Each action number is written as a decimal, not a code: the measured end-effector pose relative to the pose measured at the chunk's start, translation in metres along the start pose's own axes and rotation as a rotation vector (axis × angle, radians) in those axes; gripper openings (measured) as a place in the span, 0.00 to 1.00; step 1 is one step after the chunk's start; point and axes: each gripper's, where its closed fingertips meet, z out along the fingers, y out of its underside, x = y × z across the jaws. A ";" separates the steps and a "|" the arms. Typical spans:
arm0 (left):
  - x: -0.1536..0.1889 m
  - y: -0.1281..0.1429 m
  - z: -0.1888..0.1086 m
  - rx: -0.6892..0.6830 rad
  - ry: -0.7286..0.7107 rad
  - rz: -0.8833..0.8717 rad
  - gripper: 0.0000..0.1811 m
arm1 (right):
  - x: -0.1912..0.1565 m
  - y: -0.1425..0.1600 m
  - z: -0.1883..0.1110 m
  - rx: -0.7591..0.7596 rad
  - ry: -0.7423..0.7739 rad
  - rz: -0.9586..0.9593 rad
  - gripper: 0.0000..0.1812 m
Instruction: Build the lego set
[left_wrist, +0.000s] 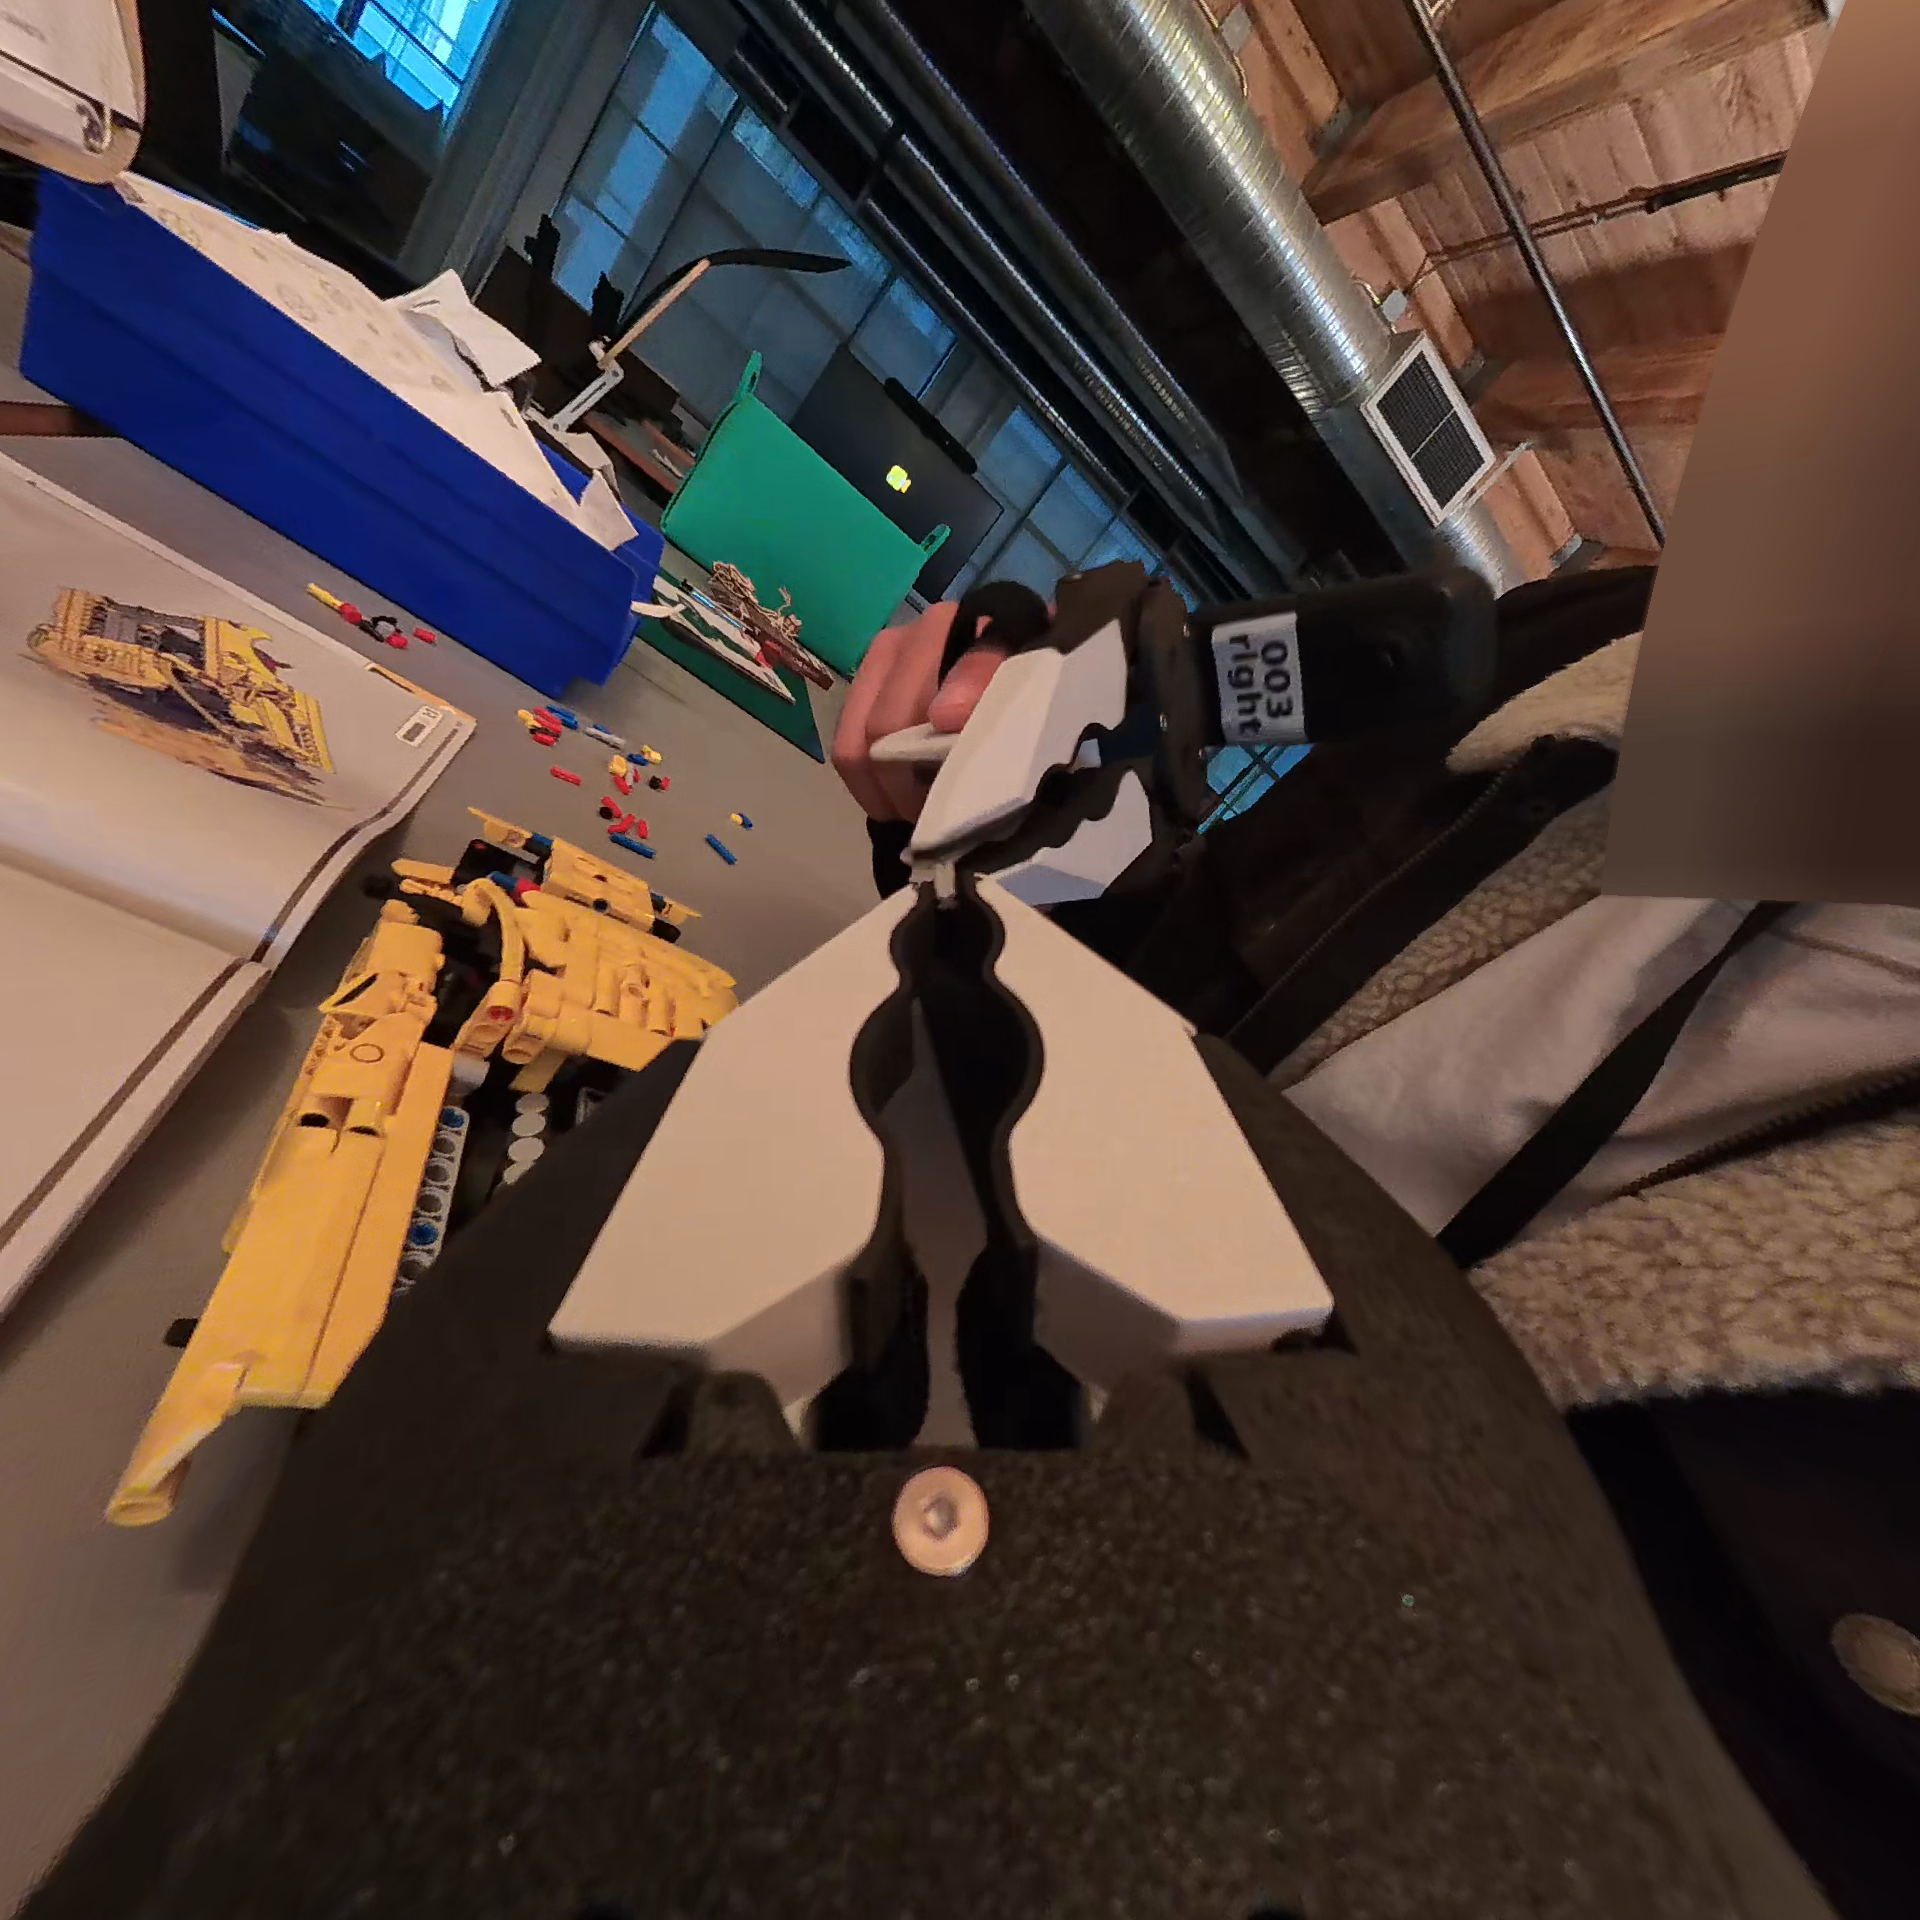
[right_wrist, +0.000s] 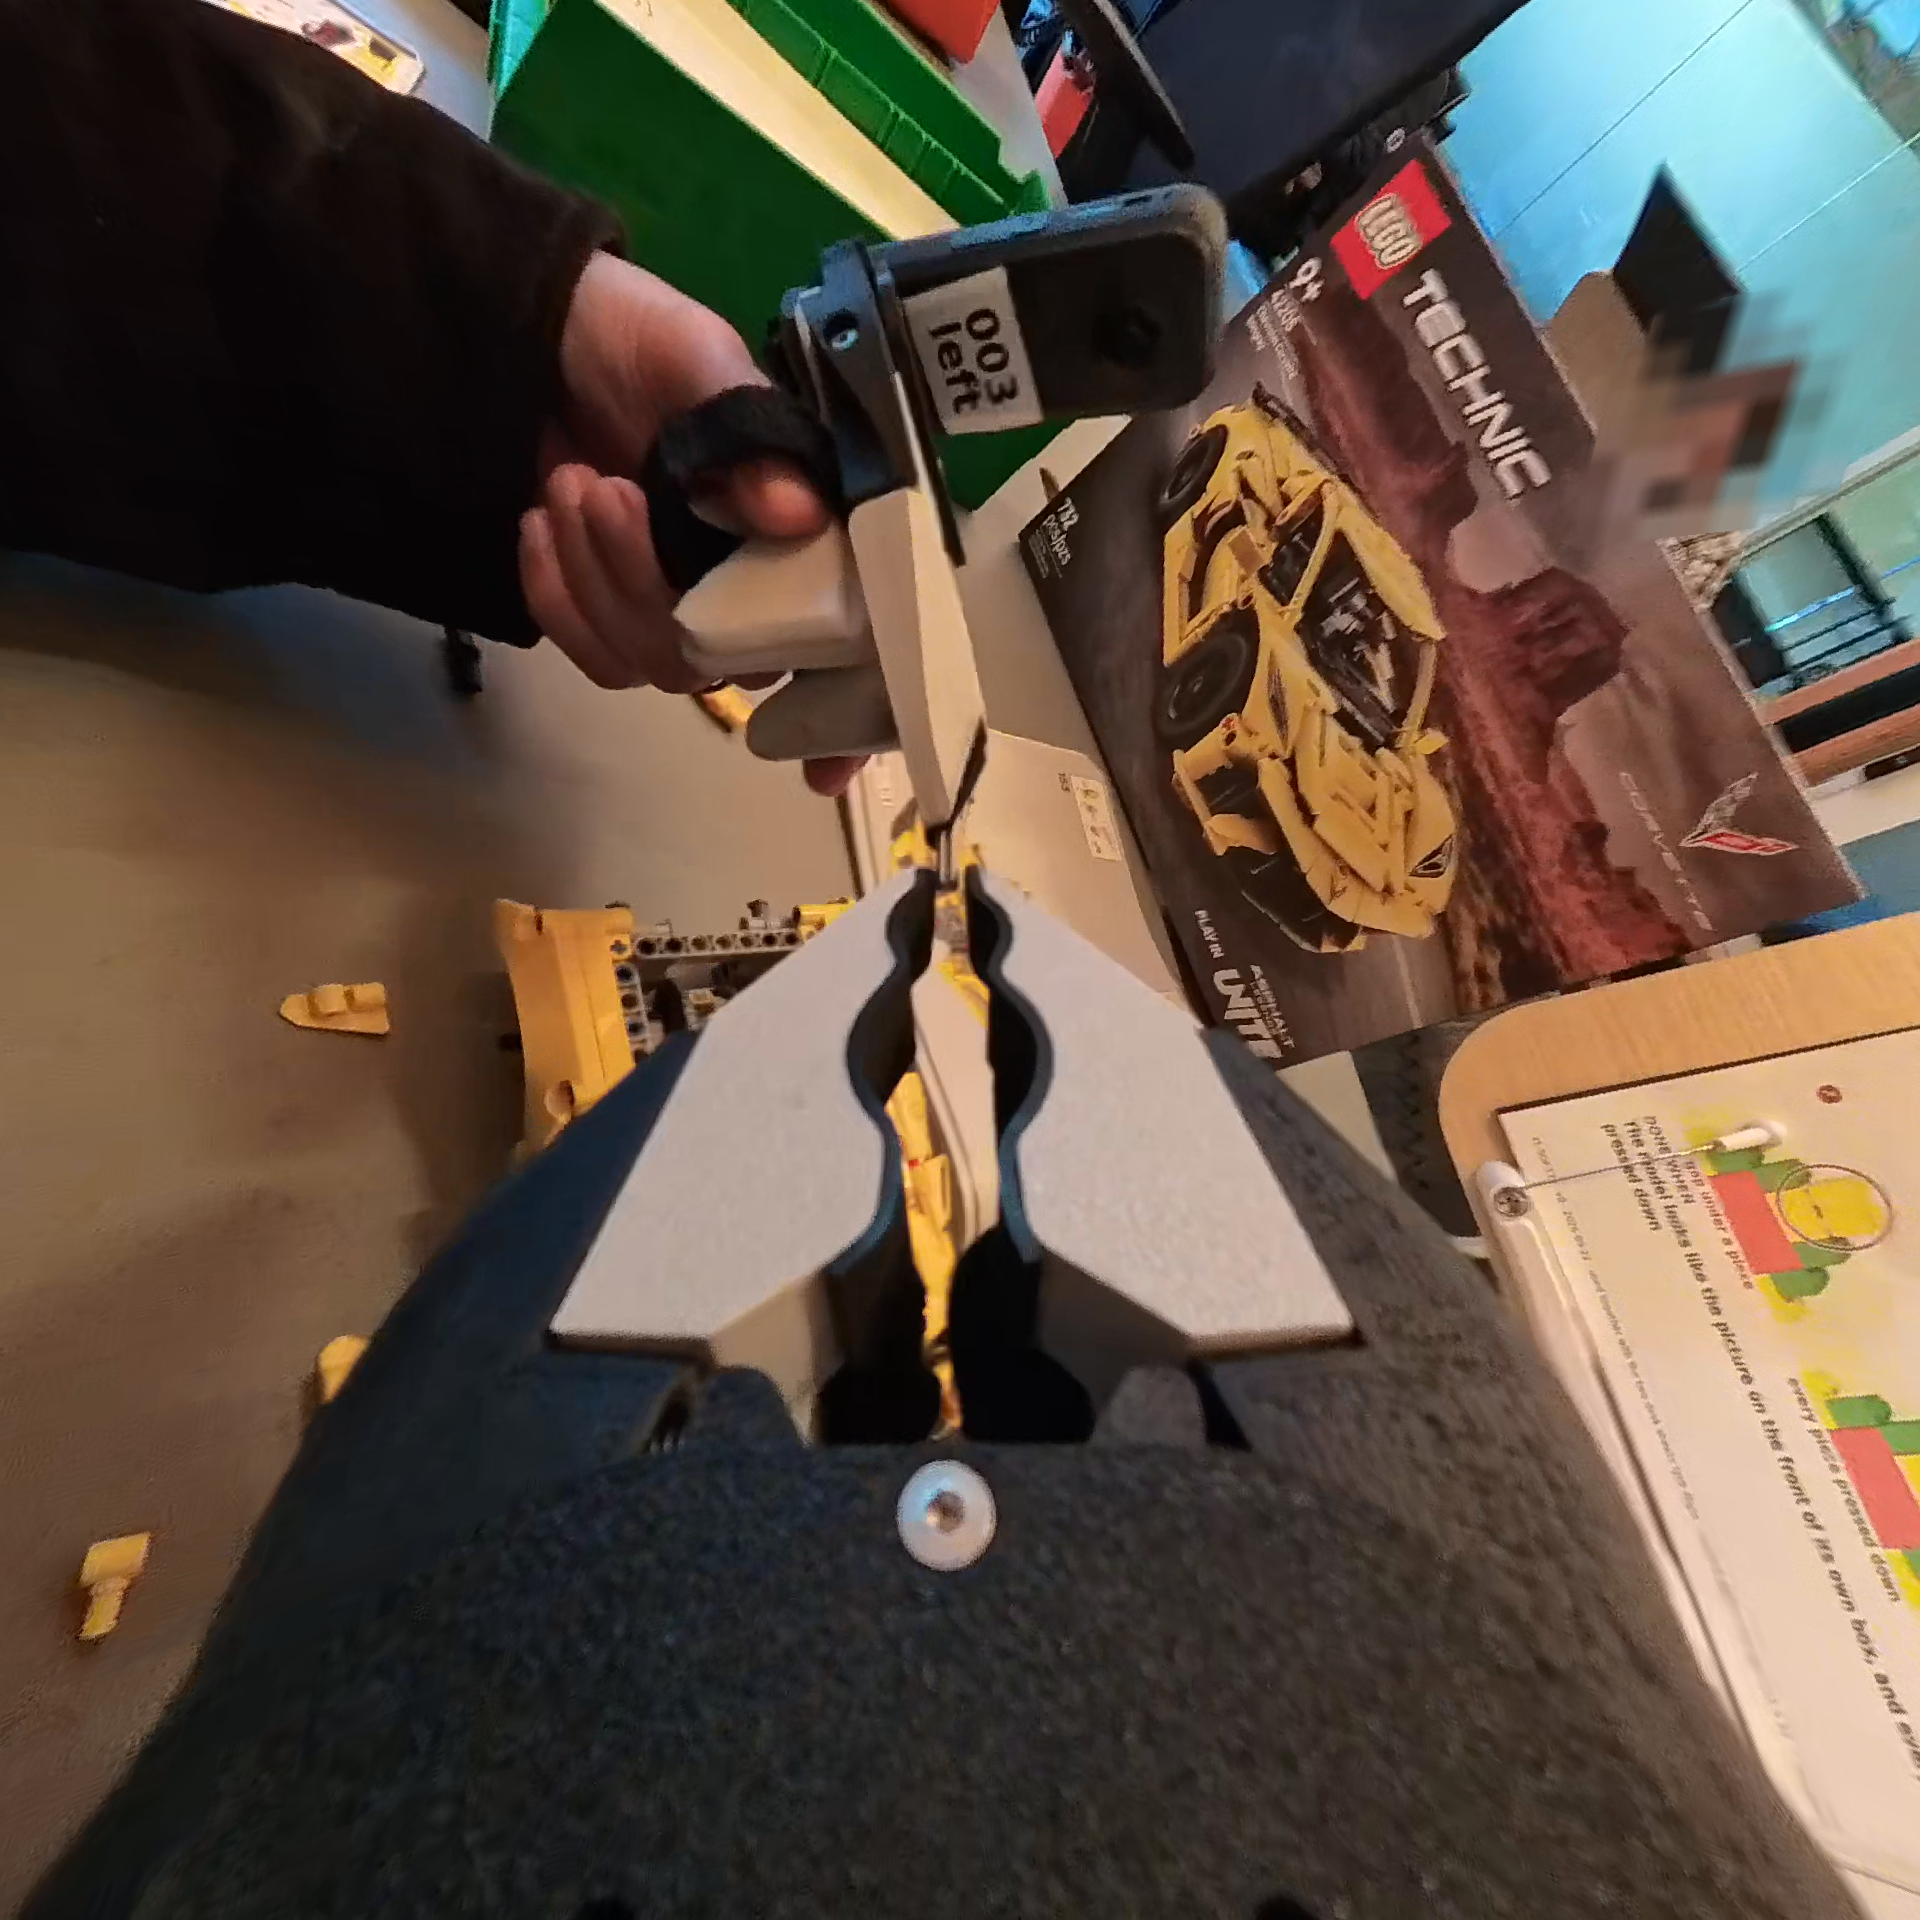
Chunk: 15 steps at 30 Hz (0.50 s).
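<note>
Counter: smooth grey, matte. At left, an open instruction booklet, glossy paper, beside a blue plastic bin heaped with crumpled sheets. Small red, blue and yellow pins lie scattered between them and the half-built yellow lego model, which lies on the counter, angular panels over a grey studded beam frame.

Left claw: pale wedge fingers on grainy black foam-like body, wavy dark inner edges. Tips nearly closed on a small pale grey piece. Right claw meets it tip to tip, pinching the same piece from above; both held up off the counter, above the model's near end.

Right wrist view only: right claw narrowly parted at the tips, the left claw coming down onto it; loose yellow panel pieces on the counter at left; the printed lego box standing at right; a wooden board carrying a laminated sheet.
</note>
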 end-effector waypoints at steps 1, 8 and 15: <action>0.001 -0.001 0.000 0.007 0.002 0.000 0.02 | 0.002 -0.001 -0.001 0.010 0.025 -0.010 0.04; 0.003 0.001 0.002 -0.005 0.018 -0.004 0.02 | -0.002 -0.001 -0.002 0.013 0.004 -0.003 0.02; 0.000 0.002 0.001 -0.010 -0.015 0.034 0.02 | -0.005 0.001 0.001 0.011 -0.127 0.226 0.01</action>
